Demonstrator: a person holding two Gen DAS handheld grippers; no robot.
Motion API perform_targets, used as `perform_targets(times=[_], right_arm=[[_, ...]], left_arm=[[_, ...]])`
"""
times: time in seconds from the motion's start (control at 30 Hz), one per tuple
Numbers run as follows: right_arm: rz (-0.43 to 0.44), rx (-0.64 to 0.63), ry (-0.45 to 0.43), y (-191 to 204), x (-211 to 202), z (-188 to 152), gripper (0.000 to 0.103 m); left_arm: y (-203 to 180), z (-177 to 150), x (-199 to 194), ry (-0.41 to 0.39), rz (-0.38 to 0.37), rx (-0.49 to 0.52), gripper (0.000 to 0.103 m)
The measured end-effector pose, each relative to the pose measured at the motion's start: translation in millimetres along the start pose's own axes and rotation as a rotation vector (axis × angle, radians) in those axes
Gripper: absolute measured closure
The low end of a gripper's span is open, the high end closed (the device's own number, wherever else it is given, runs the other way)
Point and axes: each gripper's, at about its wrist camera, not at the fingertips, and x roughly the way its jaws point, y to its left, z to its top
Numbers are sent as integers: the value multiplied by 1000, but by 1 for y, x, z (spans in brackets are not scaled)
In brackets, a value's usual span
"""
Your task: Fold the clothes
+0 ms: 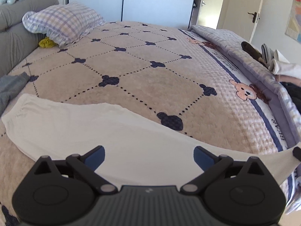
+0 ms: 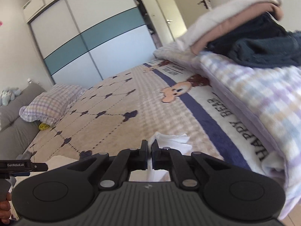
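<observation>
The left gripper's (image 1: 149,156) blue-padded fingers (image 1: 96,155) stand spread wide over a white garment (image 1: 79,126), nothing between them. The garment lies flat on the beige quilted bedspread (image 1: 150,79) directly under and ahead of the fingers, reaching away to the left and, on the right, rising to a stretched corner held at the edge of the left wrist view by the right gripper's tip (image 1: 297,153).

In the right wrist view the right gripper (image 2: 150,148) has its fingers drawn close together, pinching a bunched edge of the white garment (image 2: 169,141) — the cloth sticks up just past the fingertips and hangs below them. To the left of those fingers the left gripper (image 2: 35,166) shows side-on.

Far ahead and left of both grippers a checked pillow (image 1: 64,21) rests against a grey headboard (image 1: 13,33). To the right of the fingers a folded checked blanket (image 2: 263,98) carries a stack of clothes (image 2: 254,33) — white, pink and dark navy.
</observation>
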Motion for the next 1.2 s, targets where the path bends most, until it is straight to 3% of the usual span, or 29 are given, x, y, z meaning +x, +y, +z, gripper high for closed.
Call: perform_targets(times=[0.1, 0.17, 0.27, 0.37, 0.5, 0.63, 0.77, 0.9, 1.07, 1.2], right_arm=[[111, -145, 65, 51, 22, 5, 98], [178, -250, 133, 88, 44, 2, 98], [277, -404, 279, 138, 86, -16, 99], [325, -494, 433, 164, 120, -37, 99], [400, -499, 541, 170, 133, -46, 94], [429, -414, 505, 144, 117, -32, 73], [370, -270, 450, 94, 106, -10, 72], [282, -340, 453, 69, 110, -2, 70], [362, -351, 563, 67, 131, -11, 70], [374, -433, 576, 89, 155, -18, 71]], left_arm=[[38, 2, -2, 26, -96, -144, 2], [59, 1, -2, 38, -133, -166, 2], [85, -3, -2, 45, -109, -177, 2], [109, -9, 2, 77, -115, -217, 2], [119, -11, 8, 97, -146, -244, 2], [103, -5, 15, 117, -206, -203, 2], [79, 3, 23, 128, -245, -126, 2], [60, 7, 27, 135, -274, -43, 10], [50, 8, 35, 164, -284, -15, 10], [48, 9, 42, 189, -286, -8, 10]])
